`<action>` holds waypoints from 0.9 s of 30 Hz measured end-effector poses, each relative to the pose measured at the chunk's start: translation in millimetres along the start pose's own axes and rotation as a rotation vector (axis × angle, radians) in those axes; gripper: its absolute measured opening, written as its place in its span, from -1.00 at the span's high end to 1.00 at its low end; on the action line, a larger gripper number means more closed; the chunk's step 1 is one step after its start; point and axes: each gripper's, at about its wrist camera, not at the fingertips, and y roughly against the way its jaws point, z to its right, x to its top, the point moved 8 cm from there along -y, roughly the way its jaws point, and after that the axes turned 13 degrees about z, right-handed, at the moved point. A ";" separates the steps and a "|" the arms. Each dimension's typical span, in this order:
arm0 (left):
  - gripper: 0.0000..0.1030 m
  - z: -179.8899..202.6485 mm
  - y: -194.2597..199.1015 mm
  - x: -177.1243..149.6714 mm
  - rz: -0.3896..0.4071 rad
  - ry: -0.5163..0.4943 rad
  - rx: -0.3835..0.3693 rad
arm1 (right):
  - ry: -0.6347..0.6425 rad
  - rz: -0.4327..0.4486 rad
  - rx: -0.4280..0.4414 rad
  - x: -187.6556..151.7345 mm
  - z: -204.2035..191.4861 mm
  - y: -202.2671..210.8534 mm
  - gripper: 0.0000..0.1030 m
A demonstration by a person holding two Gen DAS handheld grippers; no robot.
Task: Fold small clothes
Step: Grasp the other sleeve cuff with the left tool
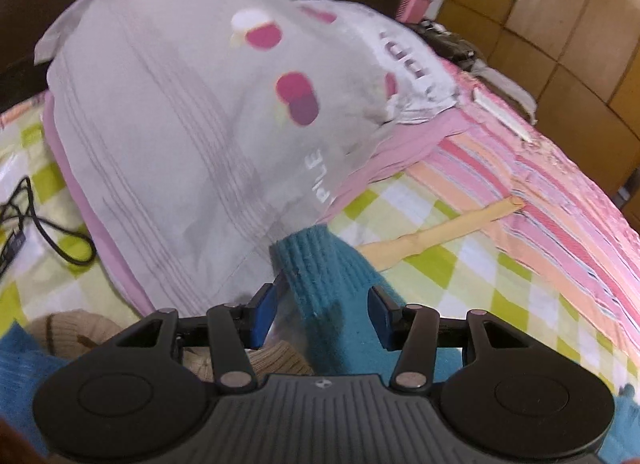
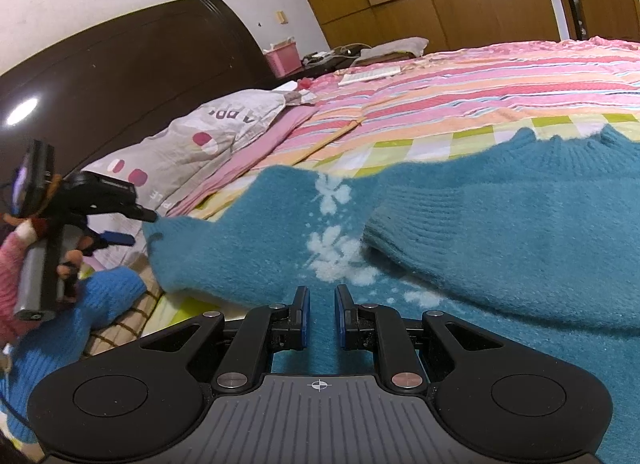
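Note:
A teal knitted sweater (image 2: pixel 500 232) with white flower marks lies spread on the checked bedsheet (image 1: pixel 460 276). One sleeve reaches left, and its ribbed cuff (image 1: pixel 320 260) stands between the blue pads of my left gripper (image 1: pixel 322 296). That gripper is open, with a gap showing beside the left pad. In the right wrist view the left gripper (image 2: pixel 143 229) sits at the sleeve's end (image 2: pixel 168 240), its upper finger touching the cuff. My right gripper (image 2: pixel 321 290) rests low over the sweater's body. Its jaws stand narrowly apart, and only flat fabric shows between them.
A grey pillow (image 1: pixel 180 104) with pink dots lies just beyond the cuff, on a pink striped blanket (image 2: pixel 480 88). A wooden stick (image 1: pixel 432 232), a black cable (image 1: pixel 40 232), a beige knit (image 1: pixel 68 328) and a blue knit (image 2: pixel 100 296) lie nearby. A dark headboard (image 2: pixel 120 64) stands behind.

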 end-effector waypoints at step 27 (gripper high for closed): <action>0.66 46.5 39.1 -8.0 0.128 -0.068 -0.184 | -0.034 0.029 0.008 19.0 1.7 17.7 0.70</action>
